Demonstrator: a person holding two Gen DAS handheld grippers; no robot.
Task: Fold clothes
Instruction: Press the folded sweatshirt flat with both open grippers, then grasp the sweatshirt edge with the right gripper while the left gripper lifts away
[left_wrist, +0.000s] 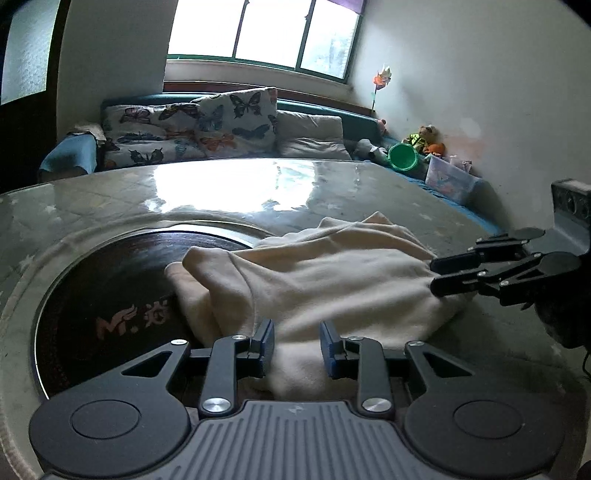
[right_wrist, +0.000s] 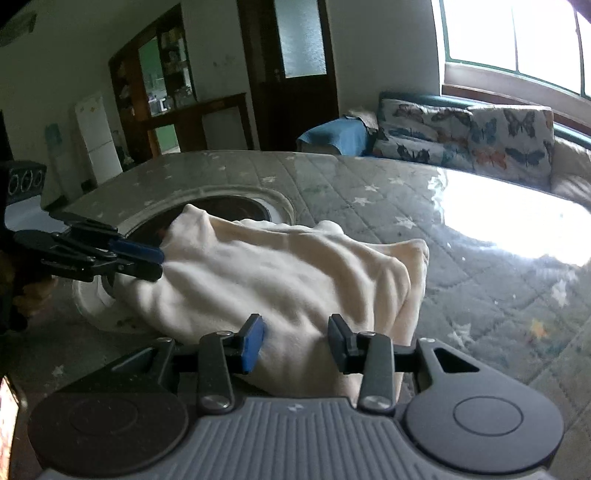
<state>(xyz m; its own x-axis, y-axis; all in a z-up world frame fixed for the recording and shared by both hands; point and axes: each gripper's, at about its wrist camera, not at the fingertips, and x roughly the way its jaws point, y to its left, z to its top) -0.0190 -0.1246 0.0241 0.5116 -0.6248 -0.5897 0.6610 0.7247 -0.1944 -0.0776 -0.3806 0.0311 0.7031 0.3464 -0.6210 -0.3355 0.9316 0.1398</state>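
A cream garment (left_wrist: 314, 280) lies bunched on the table, partly over the dark round inset; it also shows in the right wrist view (right_wrist: 280, 280). My left gripper (left_wrist: 297, 345) is open, its fingers either side of the garment's near edge. My right gripper (right_wrist: 295, 341) is open too, its fingers either side of the cloth at its own end. Each gripper shows in the other's view, the right one (left_wrist: 437, 275) at the garment's right end, the left one (right_wrist: 159, 264) at its left end.
The table (left_wrist: 110, 195) has a glossy starred cover and a dark round inset (left_wrist: 110, 295) with a logo. Behind stands a sofa with butterfly cushions (left_wrist: 207, 125), a green bucket (left_wrist: 403, 156), toys and a plastic box (left_wrist: 448, 179). A doorway and fridge (right_wrist: 98, 138) lie beyond.
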